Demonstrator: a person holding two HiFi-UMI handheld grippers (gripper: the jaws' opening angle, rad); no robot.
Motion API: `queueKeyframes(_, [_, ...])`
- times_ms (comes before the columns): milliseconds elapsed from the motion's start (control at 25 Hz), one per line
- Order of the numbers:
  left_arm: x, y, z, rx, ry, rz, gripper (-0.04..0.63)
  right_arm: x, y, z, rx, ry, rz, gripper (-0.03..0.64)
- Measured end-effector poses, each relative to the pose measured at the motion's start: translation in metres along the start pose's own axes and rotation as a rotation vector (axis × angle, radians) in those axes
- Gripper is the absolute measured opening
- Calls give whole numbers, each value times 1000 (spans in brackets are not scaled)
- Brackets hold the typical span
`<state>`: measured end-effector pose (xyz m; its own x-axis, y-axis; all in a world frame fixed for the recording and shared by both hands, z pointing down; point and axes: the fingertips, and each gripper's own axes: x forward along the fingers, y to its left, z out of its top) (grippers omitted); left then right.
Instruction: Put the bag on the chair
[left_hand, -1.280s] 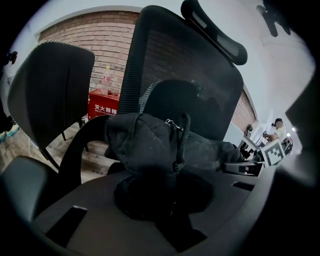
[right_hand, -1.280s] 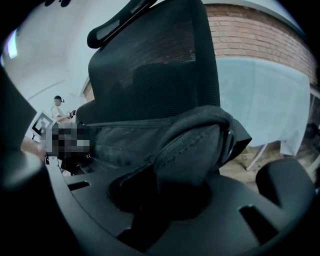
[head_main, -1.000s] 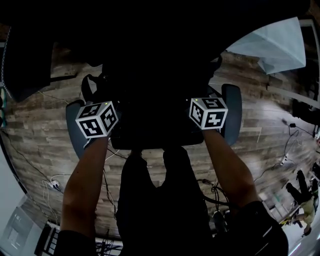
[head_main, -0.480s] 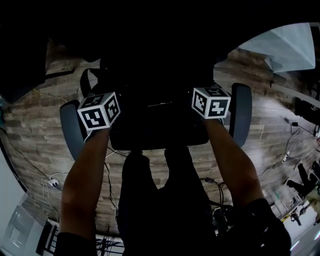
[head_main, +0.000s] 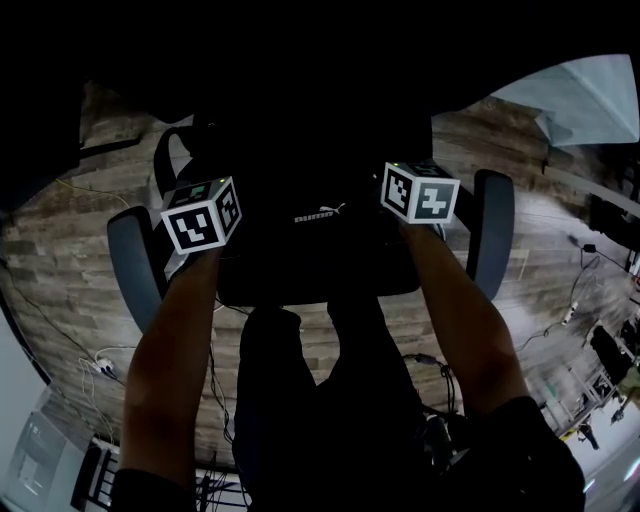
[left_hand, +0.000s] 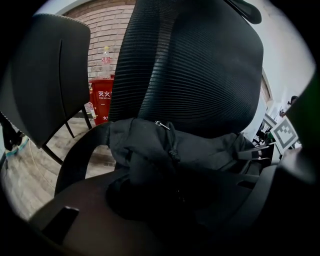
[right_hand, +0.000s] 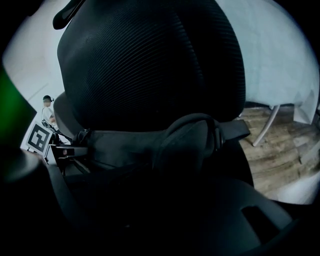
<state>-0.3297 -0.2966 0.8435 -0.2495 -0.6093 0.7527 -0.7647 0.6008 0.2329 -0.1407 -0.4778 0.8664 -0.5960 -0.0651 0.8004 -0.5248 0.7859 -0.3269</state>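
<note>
A black bag (head_main: 315, 215) with a small white logo lies on the seat of a black mesh office chair (head_main: 135, 265), up against the backrest (left_hand: 200, 65). My left gripper (left_hand: 170, 200) is at the bag's left end. Its jaws are opening, they stand wide, and bunched bag fabric (left_hand: 150, 145) lies between them. At the bag's right end my right gripper (right_hand: 155, 200) is opening too. A strap loop of the bag (right_hand: 185, 142) rises just past its jaws, and the gap itself is too dark to read. From the head view only the marker cubes (head_main: 200, 213) (head_main: 420, 192) show.
Grey armrests (head_main: 493, 245) flank the seat. A second dark chair back (left_hand: 45, 75) stands to the left, with a red box (left_hand: 101, 100) and a bottle (left_hand: 105, 55) by the brick wall. Cables (head_main: 100, 365) lie on the wood floor. A white leg (right_hand: 265, 125) stands at the right.
Both marker cubes have moved a little forward over the seat. The bag's white logo has come into view between them.
</note>
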Motion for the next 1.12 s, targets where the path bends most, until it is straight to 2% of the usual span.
queueKeyframes(240, [11, 4, 3, -9, -23, 20, 209, 11, -8, -1, 10, -16, -40, 129])
queueKeyframes(360, [11, 9, 3, -2, -25, 36, 224, 18, -7, -2, 27, 9, -50, 130])
queueKeyframes(600, [-5, 9, 4, -114, -42, 39, 273, 20, -11, -2, 29, 41, -147, 130])
queueKeyframes(800, [-34, 10, 1, -98, -25, 64, 287, 22, -14, -2, 43, 48, -168, 130])
queueKeyframes(960, [-54, 1, 0, -120, -57, 33, 285, 23, -17, -1, 46, 40, -177, 130])
queueKeyframes(1120, [-67, -7, -2, -100, -87, 48, 285, 24, -14, -2, 47, 43, -173, 133])
